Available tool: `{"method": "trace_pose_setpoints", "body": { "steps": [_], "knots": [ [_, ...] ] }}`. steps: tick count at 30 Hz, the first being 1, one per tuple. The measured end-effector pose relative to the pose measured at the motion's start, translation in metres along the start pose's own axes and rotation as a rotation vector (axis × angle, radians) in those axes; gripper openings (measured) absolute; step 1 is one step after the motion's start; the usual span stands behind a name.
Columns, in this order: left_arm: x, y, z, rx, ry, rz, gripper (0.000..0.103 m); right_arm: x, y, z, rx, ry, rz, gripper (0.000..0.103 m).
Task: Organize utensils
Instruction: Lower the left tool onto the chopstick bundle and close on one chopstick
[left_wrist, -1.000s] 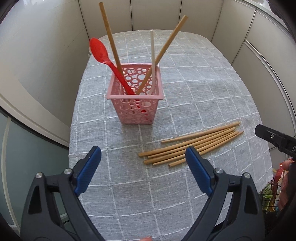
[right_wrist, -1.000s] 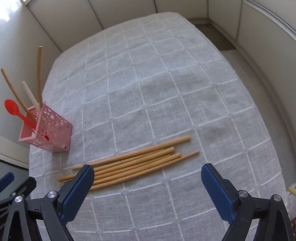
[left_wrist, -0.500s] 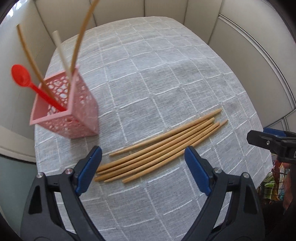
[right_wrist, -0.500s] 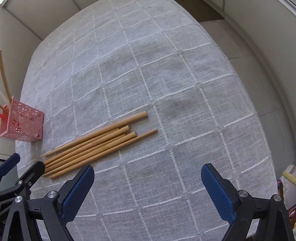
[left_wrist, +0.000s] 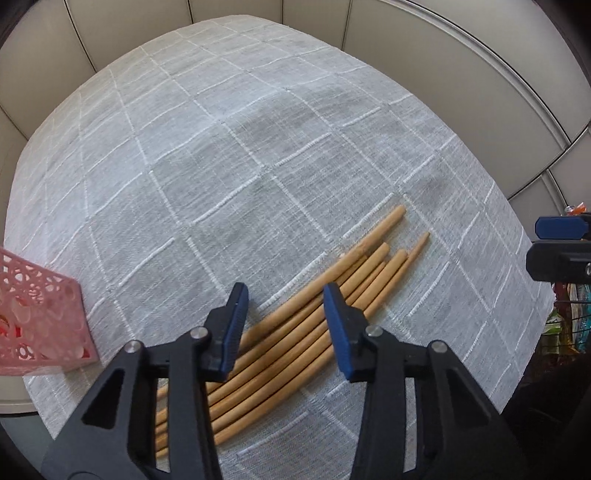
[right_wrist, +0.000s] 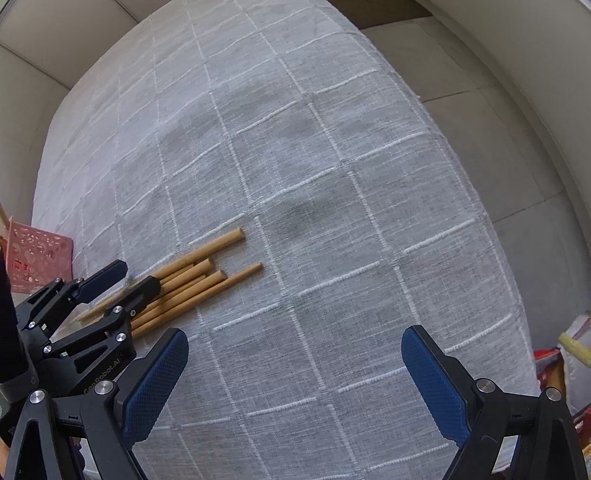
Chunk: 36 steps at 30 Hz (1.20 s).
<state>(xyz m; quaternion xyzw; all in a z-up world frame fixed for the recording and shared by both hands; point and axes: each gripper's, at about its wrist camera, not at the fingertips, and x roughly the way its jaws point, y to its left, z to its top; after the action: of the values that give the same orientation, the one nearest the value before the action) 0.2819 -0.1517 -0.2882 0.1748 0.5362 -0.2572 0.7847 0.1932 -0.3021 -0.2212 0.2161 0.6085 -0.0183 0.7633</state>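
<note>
Both tools share one build. The left gripper (left_wrist: 286, 314) has matte black triangular arms with cut-out windows, silver round screws and blue pads. The right gripper (right_wrist: 293, 384) shows cross-hatched blue pads (right_wrist: 155, 384); faint pale lettering marks the left one's frame.

Left hand-held gripper (left_wrist: 282, 308) half-parted; right hand-held gripper (right_wrist: 295, 363) spread wide.

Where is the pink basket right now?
The pink basket sits at the far left edge of both views, on the checked tablecloth, left of the wooden chopsticks under the left gripper.
</note>
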Motion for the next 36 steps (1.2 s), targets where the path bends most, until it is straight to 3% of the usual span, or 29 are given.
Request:
{"method": "trace_pose_setpoints", "body": {
  "steps": [7, 11, 17, 22, 36],
  "knots": [
    [0.013, -0.003, 0.014, -0.023, 0.009, -0.024, 0.043, -0.004, -0.01, 0.001, 0.006, 0.001, 0.018, 0.097],
    [0.021, -0.011, 0.027, -0.031, 0.004, 0.019, 0.043, -0.005, -0.015, 0.003, 0.034, 0.001, 0.034, 0.097],
    [0.032, -0.017, 0.045, -0.107, -0.076, 0.061, 0.043, -0.005, -0.019, 0.006, 0.058, 0.01, 0.044, 0.097],
    [0.039, -0.016, 0.055, -0.153, -0.132, 0.104, 0.029, -0.002, -0.018, 0.006, 0.076, 0.024, 0.058, 0.097],
    [0.024, 0.015, 0.045, -0.171, -0.135, 0.162, 0.014, 0.004, -0.019, 0.005, 0.081, 0.046, 0.073, 0.097]
  ]
}}
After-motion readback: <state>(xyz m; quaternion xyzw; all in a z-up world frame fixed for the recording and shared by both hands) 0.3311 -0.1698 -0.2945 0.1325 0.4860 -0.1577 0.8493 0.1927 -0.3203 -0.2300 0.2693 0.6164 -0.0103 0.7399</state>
